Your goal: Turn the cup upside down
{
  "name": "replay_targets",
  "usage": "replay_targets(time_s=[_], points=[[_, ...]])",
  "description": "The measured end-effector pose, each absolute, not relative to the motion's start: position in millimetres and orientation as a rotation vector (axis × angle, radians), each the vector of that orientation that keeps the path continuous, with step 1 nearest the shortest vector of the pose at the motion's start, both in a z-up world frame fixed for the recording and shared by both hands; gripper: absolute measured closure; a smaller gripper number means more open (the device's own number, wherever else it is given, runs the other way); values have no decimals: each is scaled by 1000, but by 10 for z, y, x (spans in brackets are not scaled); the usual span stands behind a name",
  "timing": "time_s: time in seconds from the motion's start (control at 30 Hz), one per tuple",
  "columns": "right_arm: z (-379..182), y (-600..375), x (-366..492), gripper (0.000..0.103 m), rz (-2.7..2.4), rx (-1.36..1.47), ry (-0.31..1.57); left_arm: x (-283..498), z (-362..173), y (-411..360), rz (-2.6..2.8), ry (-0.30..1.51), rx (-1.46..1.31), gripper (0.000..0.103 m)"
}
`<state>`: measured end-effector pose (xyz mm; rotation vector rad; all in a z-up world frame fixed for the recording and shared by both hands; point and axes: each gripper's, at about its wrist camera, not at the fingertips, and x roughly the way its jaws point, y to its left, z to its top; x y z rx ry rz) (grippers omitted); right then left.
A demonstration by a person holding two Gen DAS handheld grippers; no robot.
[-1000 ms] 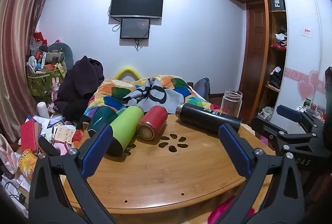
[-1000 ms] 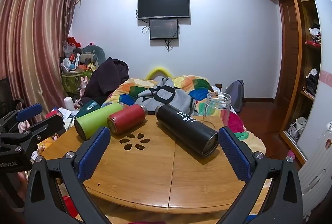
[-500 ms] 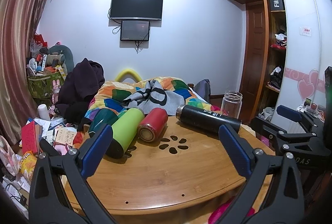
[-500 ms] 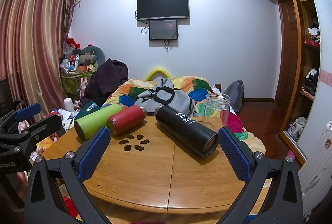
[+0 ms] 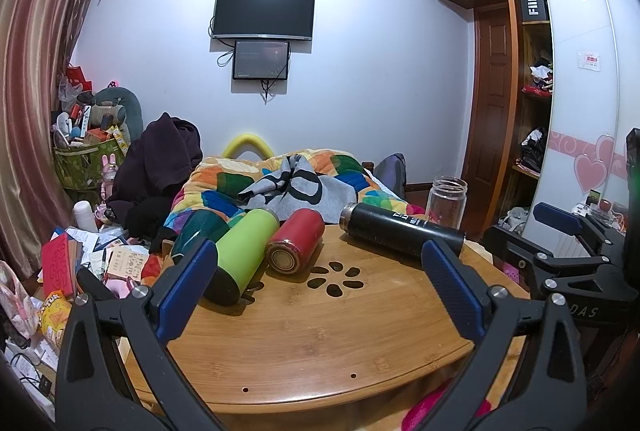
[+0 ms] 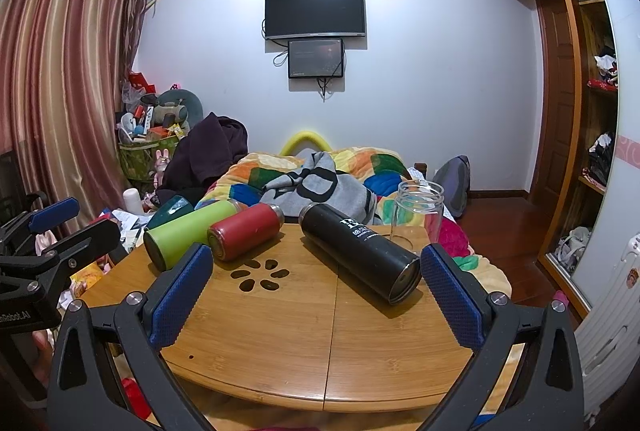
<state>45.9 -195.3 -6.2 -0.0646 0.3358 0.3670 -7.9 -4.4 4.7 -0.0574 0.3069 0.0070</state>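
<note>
Left gripper (image 5: 318, 289) and right gripper (image 6: 316, 291): both spread, empty, barely shifted since a second ago. Glass cup (image 6: 418, 213): upright, far table (image 6: 280, 343) edge, untouched; flip not begun.

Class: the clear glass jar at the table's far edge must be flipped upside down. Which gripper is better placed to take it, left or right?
Probably the right gripper: the glass jar stands upright just beyond its right finger. From the left gripper, the lying black flask blocks the way. Both are open and empty.
</note>
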Motion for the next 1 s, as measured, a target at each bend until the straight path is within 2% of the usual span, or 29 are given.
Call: replay_targets(time_s=[1.0], points=[[-53, -1957, 462, 0, 365, -64, 336, -102, 74, -25, 8, 302, -59, 0]])
